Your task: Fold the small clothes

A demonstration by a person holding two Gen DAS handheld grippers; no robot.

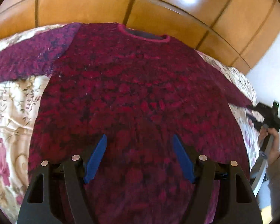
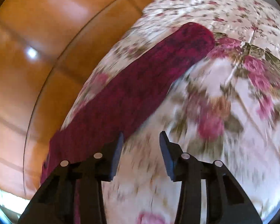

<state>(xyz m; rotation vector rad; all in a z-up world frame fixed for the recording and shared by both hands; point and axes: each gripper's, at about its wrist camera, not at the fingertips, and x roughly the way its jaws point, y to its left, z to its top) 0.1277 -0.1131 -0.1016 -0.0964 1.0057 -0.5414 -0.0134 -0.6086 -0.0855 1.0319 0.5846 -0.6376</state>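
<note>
Beneath both parted, empty grippers [image 1: 140, 138] [image 2: 141, 136] — sweater [image 1: 132, 93] flat, sleeve [image 2: 140, 82] leftward.

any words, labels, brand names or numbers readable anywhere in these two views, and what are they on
None: no text can be read in either view.
The sweater shows only its red-purple knit; no tag shows at the neckline.
The bedspread carries a flower print only.
The wooden headboard is plain panels.
The left gripper and right gripper bear no visible marking.
A small green mark on the right gripper's body, seen from the left wrist, is too blurred to read.
</note>
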